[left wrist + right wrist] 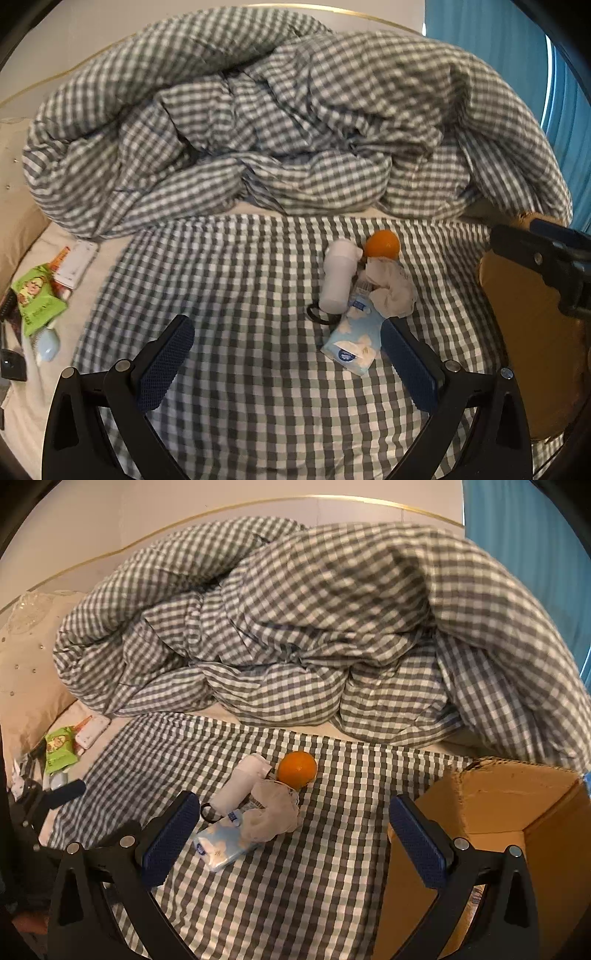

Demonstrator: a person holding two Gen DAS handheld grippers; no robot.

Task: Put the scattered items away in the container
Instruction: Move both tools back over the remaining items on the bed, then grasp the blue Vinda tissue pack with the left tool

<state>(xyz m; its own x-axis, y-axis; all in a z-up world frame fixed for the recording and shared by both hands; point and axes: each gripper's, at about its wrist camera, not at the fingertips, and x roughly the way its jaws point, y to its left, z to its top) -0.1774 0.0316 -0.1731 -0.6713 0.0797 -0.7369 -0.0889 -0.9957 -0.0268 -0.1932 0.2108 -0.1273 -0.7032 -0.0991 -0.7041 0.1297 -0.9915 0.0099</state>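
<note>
A small heap lies on the checked bed sheet: an orange [382,243] [297,769], a white bottle [338,280] [240,786], a crumpled white tissue [391,290] [271,812], a light blue tissue pack [354,341] [223,845] and a black hair tie [319,314] [208,812]. An open cardboard box [517,812] [532,332] stands to the right. My left gripper [288,358] is open, its right finger beside the tissue pack. My right gripper [295,843] is open above the sheet, between the heap and the box. The right gripper [546,254] also shows in the left wrist view over the box.
A bunched checked duvet [277,122] [314,627] fills the back of the bed. At the left edge lie a green packet [37,295] [59,751], a white-and-orange box [75,264] [92,731], a pale blue item [48,345] and a beige pillow [26,664]. A blue curtain [517,29] hangs at the right.
</note>
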